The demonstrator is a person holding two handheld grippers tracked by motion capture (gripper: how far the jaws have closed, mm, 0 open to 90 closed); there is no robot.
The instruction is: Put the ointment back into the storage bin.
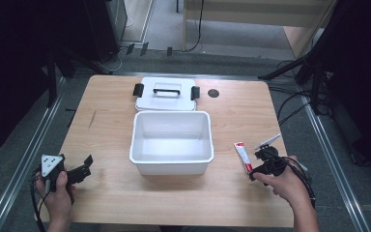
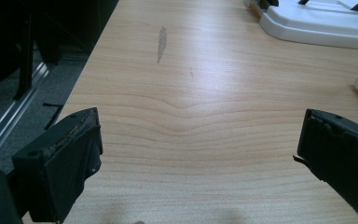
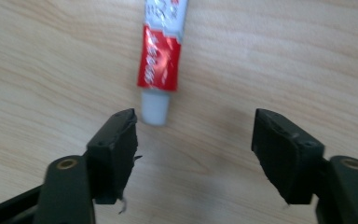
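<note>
Right gripper [image 3: 195, 140]: jaws spread wide with nothing between them; I hold it low over the table, pointed down at the tube's cap end.
Right hand [image 1: 285, 182]: I see it at the near right of the table [image 1: 111, 193], wrapped round the gripper body, forearm coming in from the bottom edge; cable trails back over the wrist.
Left gripper [image 2: 200, 154]: jaws wide apart, bare wood between them, holding nothing.
Left hand [image 1: 58, 191]: near left corner of the table, fist round the handle, grey three-cornered plate on top; the jaws point right and slightly away, toward the bin.
Tube [image 3: 163, 51]: red and white, white cap; lies flat on the table just right of the bin. In the right gripper view the cap sits just above the left jaw tip, not between the jaws; I cannot tell whether they touch.
Bin [image 1: 171, 166]: white, rectangular, open-topped, upright at the table's centre; I see no contents on its floor.
Lid [image 1: 166, 99]: white, with a black handle and a black latch at each end; lies flat just behind the bin, apparently touching its far rim.
Dark round spot [image 1: 213, 93]: on the tabletop right of the lid; I cannot tell what it is.
</note>
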